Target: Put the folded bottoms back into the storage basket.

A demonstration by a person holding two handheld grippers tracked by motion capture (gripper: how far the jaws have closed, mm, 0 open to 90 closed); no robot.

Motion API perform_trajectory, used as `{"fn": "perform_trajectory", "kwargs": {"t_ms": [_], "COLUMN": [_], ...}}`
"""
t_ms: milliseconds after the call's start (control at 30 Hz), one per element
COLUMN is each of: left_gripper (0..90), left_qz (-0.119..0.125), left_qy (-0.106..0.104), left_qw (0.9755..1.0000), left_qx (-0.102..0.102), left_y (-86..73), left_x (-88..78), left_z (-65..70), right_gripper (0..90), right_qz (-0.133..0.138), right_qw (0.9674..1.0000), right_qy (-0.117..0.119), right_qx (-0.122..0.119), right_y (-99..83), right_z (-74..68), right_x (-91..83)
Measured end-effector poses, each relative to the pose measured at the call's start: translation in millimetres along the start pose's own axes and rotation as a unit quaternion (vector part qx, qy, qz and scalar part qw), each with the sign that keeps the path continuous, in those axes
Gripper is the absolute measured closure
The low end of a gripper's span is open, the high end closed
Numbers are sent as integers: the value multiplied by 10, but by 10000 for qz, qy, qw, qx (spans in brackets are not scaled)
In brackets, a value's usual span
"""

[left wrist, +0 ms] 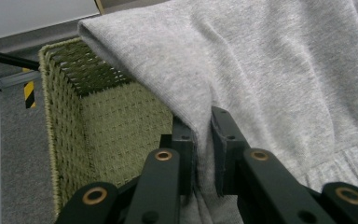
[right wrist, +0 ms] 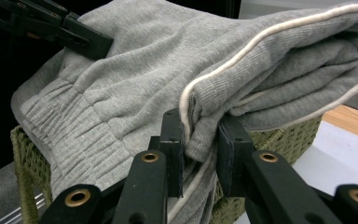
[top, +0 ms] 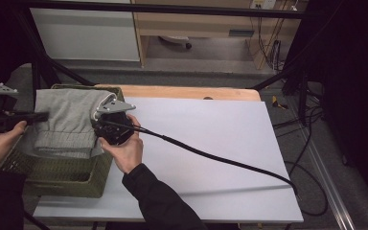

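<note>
Grey folded sweatpants [top: 69,122] hang over a green woven basket [top: 64,179] (table's nine o'clock edge), pinched by the left gripper [left wrist: 204,140] and the right gripper [right wrist: 200,140].

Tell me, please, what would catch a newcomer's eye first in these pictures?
First, the folded grey garment held over the green woven basket at the table's left edge. Each hand's claw is shut on it: the left claw pinches one fold, the right claw the edge with white piping. Next comes the bare white tabletop, crossed by the right claw's black cable.
</note>
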State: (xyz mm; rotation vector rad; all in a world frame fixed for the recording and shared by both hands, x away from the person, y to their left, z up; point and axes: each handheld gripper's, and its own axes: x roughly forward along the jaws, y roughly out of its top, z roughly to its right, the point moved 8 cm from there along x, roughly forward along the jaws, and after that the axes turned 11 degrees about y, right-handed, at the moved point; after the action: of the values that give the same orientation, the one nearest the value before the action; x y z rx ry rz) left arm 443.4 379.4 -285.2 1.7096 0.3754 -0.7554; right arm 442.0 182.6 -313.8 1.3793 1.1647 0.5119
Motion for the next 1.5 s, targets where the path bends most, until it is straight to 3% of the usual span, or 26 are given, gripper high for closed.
{"fn": "perform_trajectory", "kwargs": {"t_ms": [833, 1500], "left_gripper": [811, 812], "left_qz": [-70, -176], "left_qy": [196, 257], "left_qw": [9996, 9991], "left_qx": [-175, -302], "left_y": [-131, -341], "left_x": [32, 137], "left_z": [-259, -400], "right_gripper": [751, 751], "right_qz": [-111, -246], "right_qw": [9999, 9995], "right_qy": [104, 211], "right_qx": [-20, 31], "right_y": [-20, -172], "right_z": [-99, -138], "right_x": [298, 534]}}
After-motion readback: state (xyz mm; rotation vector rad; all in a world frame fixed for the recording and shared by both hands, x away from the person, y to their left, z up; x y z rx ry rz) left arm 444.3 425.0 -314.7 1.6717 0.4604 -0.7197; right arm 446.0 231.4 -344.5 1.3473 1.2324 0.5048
